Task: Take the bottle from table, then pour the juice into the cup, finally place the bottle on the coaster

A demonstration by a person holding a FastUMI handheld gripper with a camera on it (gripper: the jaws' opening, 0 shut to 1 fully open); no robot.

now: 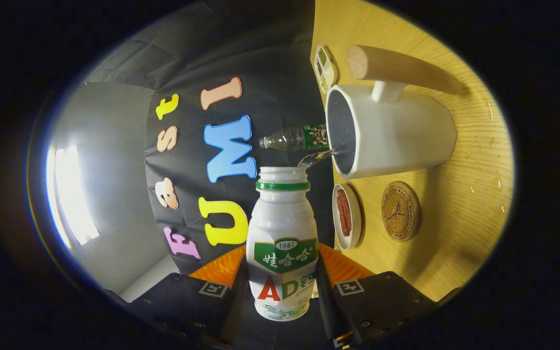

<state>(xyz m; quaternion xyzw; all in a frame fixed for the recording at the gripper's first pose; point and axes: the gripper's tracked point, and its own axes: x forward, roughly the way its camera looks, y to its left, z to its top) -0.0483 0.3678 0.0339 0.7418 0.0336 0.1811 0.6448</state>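
Bottle (pixel 282 233) between jaws, base hidden.

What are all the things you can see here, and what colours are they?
bottle: one, white with a green neck ring and green label, held between the fingers, tipped toward the cup with its cap off.
stream of liquid: one, clear, running from the bottle's mouth into the cup.
cup: one, white with a dark inside and a light wooden handle, on the table just beyond the bottle's mouth.
coaster: one, brown cork, round, on the table beside the cup.
small dish: one, white with something red in it, next to the coaster.
clear bottle: one, green label, behind the cup.
small tray: one, pale, beyond the cup.
table: one, light wood.
gripper: one, fingers pressed on the white bottle's sides.
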